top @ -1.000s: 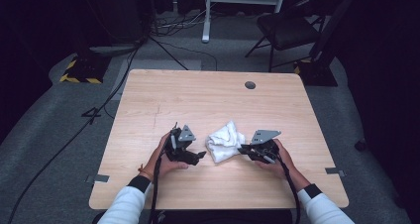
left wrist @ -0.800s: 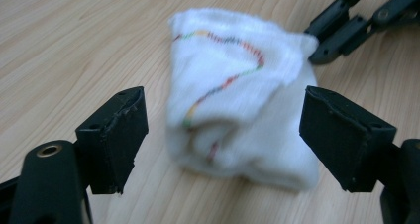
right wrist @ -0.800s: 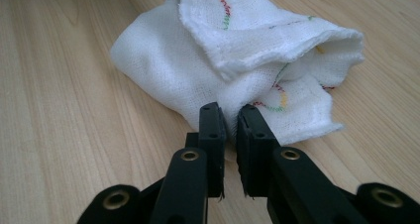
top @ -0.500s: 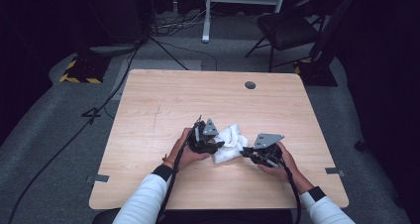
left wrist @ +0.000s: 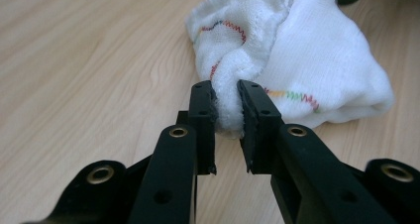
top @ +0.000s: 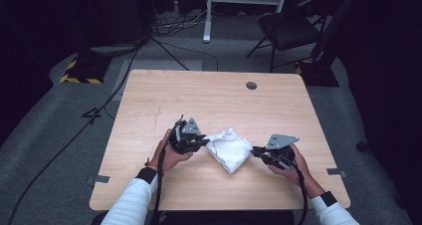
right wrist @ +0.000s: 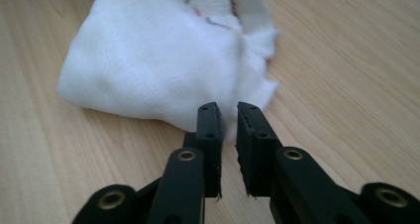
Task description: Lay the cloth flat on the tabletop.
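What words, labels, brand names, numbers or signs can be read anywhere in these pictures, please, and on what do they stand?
None can be read.
The white cloth bears multicoloured zigzag stitching only, no letters.
The left gripper and right gripper show bare black jaws without markings.
The wooden table carries no label.

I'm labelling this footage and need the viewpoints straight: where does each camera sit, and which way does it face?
High view: above the person's side, looking forward and down on the table; both forearms, left gripper and right gripper flank the white cloth.
Left gripper view: rides the left gripper, looking along its jaws, which pinch a fold of the cloth.
Right gripper view: rides the right gripper, jaws at the edge of the cloth.
Shared: the cloth and the wooden tabletop.
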The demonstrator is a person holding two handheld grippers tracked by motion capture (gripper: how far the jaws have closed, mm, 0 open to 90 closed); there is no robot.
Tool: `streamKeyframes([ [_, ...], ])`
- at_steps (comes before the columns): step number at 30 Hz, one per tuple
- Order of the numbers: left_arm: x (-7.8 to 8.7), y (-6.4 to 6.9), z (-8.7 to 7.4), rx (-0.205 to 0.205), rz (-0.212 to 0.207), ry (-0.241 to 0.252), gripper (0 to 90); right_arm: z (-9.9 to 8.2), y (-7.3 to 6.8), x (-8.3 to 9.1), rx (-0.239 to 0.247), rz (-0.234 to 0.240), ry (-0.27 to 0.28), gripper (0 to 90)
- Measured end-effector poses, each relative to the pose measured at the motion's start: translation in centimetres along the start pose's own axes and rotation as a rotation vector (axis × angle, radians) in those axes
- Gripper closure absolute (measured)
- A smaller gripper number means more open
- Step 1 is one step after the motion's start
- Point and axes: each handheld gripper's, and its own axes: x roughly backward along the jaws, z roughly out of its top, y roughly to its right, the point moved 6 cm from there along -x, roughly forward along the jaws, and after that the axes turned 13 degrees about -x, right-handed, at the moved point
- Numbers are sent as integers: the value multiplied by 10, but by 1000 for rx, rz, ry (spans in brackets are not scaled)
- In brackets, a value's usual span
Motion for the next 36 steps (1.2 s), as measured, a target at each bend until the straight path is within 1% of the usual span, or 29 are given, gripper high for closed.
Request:
streamKeyframes([
  [1,-1,2,-5,2,-4,-21,772,0,0,0,0,0,0,800],
  [2,0,8,-15,-3,-1,-61,746,-4,3,-1,-15,-12,-11,772],
  [3,0,8,-15,-3,-1,-61,708,-5,5,0,-27,-13,-11,764],
  [4,1,9,-20,2,5,-77,670,-5,6,1,-35,-17,-6,752],
  [5,3,11,-25,7,5,-91,670,-5,6,1,-35,-17,-6,752],
  [7,9,14,-33,-1,17,-100,644,-3,8,2,-56,-27,10,691],
  [8,13,14,-36,13,32,-101,597,-1,8,2,-62,-28,21,682],
  [9,16,14,-37,26,37,-94,551,4,3,1,-52,-20,36,637],
  [11,20,12,-36,31,47,-63,527,6,0,0,-43,-24,39,612],
  [12,21,10,-33,42,72,-55,493,8,-3,-1,-40,-23,38,600],
  [13,20,9,-31,48,78,-47,449,11,-7,-3,-38,-14,42,568],
  [14,18,8,-29,52,77,-39,439,13,-10,-4,-35,-12,44,551],
  [16,14,5,-25,37,110,-40,407,18,-18,-8,-19,-5,48,520],
  [17,11,3,-23,32,117,-40,401,20,-22,-11,-14,9,51,497],
  [18,7,1,-21,43,109,-41,402,22,-29,-18,-11,19,41,460],
  [19,4,-1,-20,47,108,-46,402,22,-29,-18,-11,19,41,460],
  [20,0,-5,-19,45,115,-53,402,22,-30,-22,-8,18,29,427],
  [23,-14,-20,-20,63,164,-74,422,17,-32,-33,0,10,-6,403],
  [24,-17,-24,-21,79,167,-89,447,16,-31,-34,-3,11,-9,422],
  [25,-24,-30,-24,109,166,-112,450,16,-31,-34,-6,17,-12,455],
  [26,-28,-34,-27,127,163,-126,469,15,-31,-34,-2,21,-19,512],
  [28,-36,-38,-33,142,164,-160,523,13,-30,-33,7,9,-17,661],
  [29,-39,-39,-35,140,160,-179,535,11,-31,-32,20,14,-21,776],
  [30,-39,-39,-35,144,154,-163,535,11,-31,-32,20,14,-21,776],
  [31,-38,-38,-35,136,145,-171,571,10,-31,-29,35,16,-20,856],
  [32,-37,-37,-35,116,145,-178,571,10,-31,-29,35,16,-20,856],
  [34,-35,-35,-36,104,133,-184,609,9,-30,-24,46,14,-18,881],
  [35,-34,-35,-37,99,128,-186,635,8,-26,-17,42,13,-14,888],
  [36,-33,-34,-37,91,124,-191,635,8,-26,-17,42,13,-14,888],
])
